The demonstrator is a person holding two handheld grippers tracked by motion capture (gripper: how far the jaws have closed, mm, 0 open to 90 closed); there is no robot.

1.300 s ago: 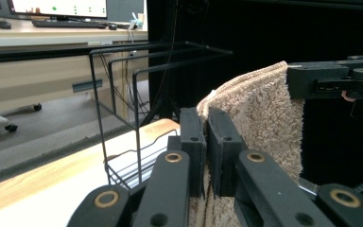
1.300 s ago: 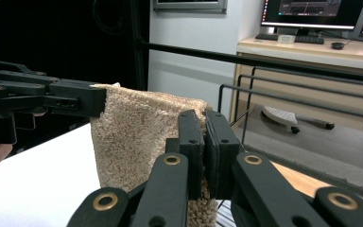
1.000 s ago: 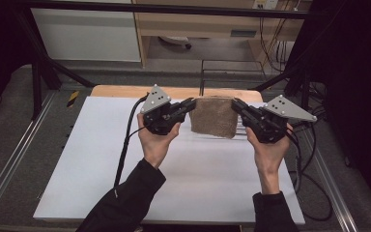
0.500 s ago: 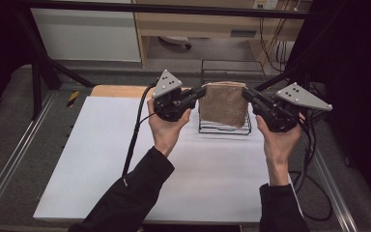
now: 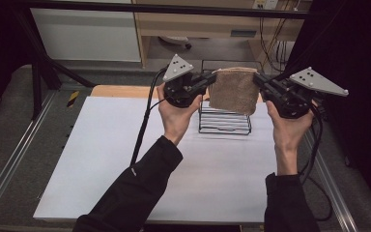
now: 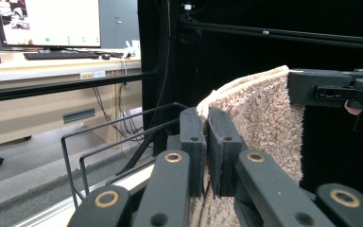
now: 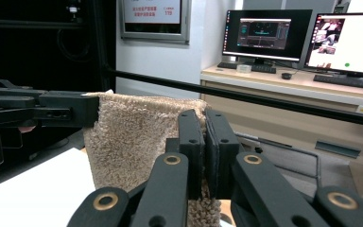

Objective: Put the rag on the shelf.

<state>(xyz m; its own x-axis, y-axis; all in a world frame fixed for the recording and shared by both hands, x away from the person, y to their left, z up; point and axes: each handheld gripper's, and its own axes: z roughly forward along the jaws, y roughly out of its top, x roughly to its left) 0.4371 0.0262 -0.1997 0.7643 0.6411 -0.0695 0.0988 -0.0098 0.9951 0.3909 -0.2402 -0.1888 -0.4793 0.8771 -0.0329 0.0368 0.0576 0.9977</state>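
Observation:
A beige fluffy towel (image 5: 233, 91) hangs in the air between both grippers, above a black wire rack (image 5: 223, 122) on the white table. My left gripper (image 5: 211, 77) is shut on the towel's left top corner; in the left gripper view its jaws pinch the towel (image 6: 260, 118) edge, gripper (image 6: 207, 124). My right gripper (image 5: 258, 79) is shut on the right top corner; in the right gripper view the towel (image 7: 132, 137) hangs to the left of the jaws, gripper (image 7: 204, 126), with the left gripper (image 7: 52, 111) holding its far corner.
The white table sheet (image 5: 125, 159) has free room left of and in front of the rack. A wooden board edge (image 5: 121, 91) runs behind it. Metal rails (image 5: 9, 164) flank the table. A desk with monitors (image 7: 307, 40) stands beyond.
Both hands have lifted the towel up and away from the person; it has come off the table, and the wire rack under it now stands uncovered.

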